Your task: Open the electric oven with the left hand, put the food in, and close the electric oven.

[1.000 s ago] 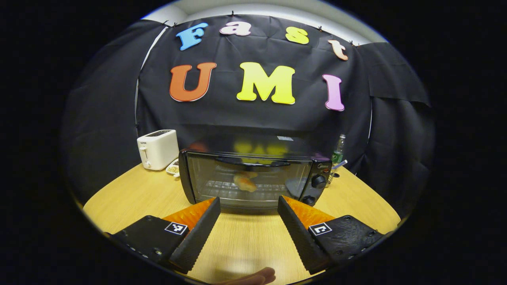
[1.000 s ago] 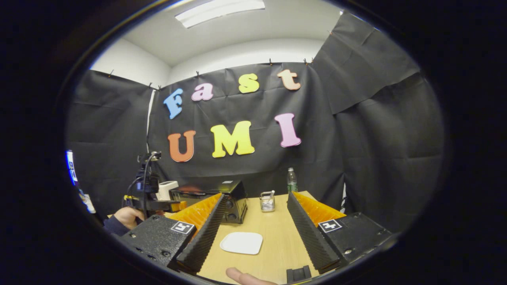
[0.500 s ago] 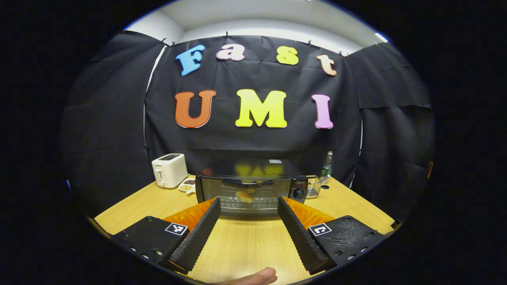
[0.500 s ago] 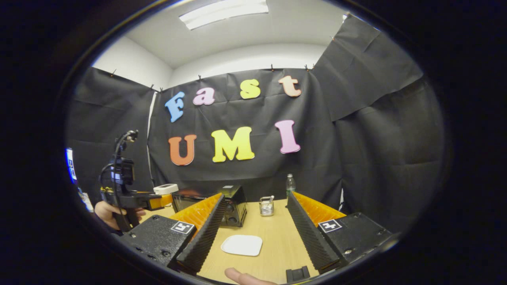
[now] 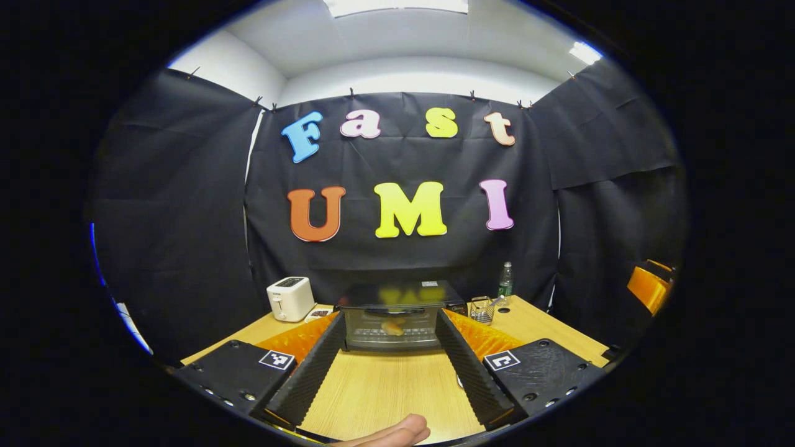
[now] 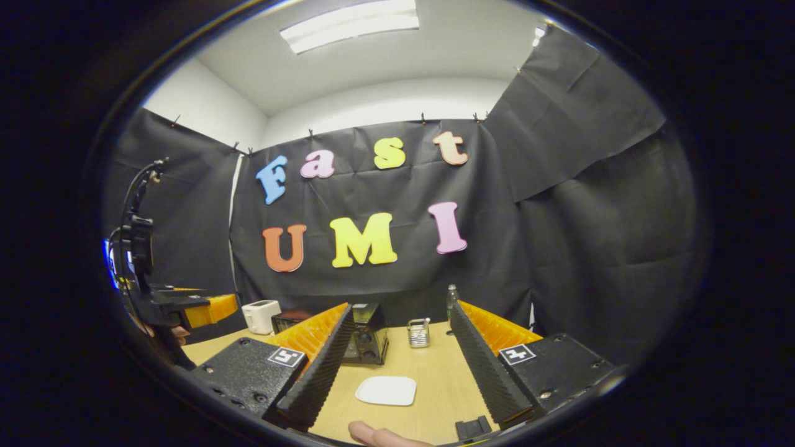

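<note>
The left claw point(image 5: 388, 366) hangs open and empty above the near desk point(image 5: 385, 391), lined up with the far electric oven point(image 5: 392, 318), whose door looks shut. An orange shape behind the glass is probably the food point(image 5: 392, 328), though it is small. The right claw point(image 6: 397, 363) also gapes empty, over a bare white plate point(image 6: 386, 390), which suggests loading is done.
</note>
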`<state>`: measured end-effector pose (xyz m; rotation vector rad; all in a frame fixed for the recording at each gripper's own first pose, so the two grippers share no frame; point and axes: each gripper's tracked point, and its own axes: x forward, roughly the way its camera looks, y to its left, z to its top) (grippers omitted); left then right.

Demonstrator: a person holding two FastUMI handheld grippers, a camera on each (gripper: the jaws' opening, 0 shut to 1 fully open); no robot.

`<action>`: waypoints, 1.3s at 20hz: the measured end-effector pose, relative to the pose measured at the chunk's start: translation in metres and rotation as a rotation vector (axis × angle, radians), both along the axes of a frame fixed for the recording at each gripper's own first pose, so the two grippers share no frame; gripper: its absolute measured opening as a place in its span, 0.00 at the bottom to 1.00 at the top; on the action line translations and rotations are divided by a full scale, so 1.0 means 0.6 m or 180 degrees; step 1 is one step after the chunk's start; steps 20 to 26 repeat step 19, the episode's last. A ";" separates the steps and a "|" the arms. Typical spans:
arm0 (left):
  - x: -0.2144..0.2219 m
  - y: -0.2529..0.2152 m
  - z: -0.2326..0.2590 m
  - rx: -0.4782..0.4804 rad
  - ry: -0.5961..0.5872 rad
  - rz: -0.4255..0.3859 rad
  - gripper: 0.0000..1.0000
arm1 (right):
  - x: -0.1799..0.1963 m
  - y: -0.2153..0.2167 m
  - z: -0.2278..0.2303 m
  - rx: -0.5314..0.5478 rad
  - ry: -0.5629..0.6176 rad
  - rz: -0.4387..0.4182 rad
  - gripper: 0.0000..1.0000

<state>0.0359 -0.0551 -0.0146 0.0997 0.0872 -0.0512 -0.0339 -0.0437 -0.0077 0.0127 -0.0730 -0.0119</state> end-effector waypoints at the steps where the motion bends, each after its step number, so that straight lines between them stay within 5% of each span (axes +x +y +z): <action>1: -0.013 0.002 0.007 -0.0045 -0.0039 0.0011 0.95 | 0.001 0.008 0.002 -0.0012 0.0006 0.0010 0.98; 9: -0.081 0.016 0.023 -0.0119 -0.0202 0.0012 0.95 | -0.010 0.011 0.008 -0.0119 0.0020 -0.0017 0.98; 26: -0.098 0.008 0.049 -0.0082 -0.0454 -0.0042 0.94 | -0.004 0.029 -0.014 -0.0184 0.0094 0.0094 0.94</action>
